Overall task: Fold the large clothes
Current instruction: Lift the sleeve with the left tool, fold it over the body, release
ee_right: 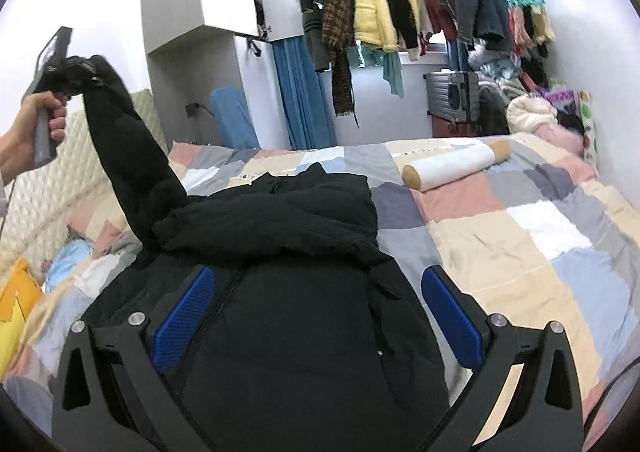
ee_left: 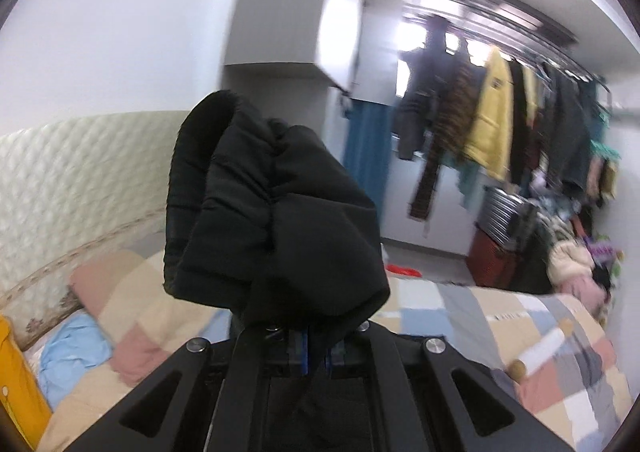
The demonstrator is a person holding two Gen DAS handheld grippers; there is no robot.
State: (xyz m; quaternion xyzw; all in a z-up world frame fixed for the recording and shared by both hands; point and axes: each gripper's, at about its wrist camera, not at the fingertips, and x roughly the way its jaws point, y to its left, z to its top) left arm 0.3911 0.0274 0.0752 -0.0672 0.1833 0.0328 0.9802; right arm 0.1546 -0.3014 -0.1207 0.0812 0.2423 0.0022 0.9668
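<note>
While the left gripper point(ee_right: 78, 70) pinches a sleeve point(ee_right: 132, 156) high above the bed point(ee_right: 520, 220), the right gripper point(ee_right: 316, 316) hovers wide open, empty. Jacket point(ee_right: 288, 252) looks puffy, soft, bulky; grip cuffs or hem.

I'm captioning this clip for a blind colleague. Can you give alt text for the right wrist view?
A puffy black padded jacket lies on a pastel patchwork bedspread, its sleeve lifted high by the left gripper. The open right gripper hovers over the jacket's body.
</note>
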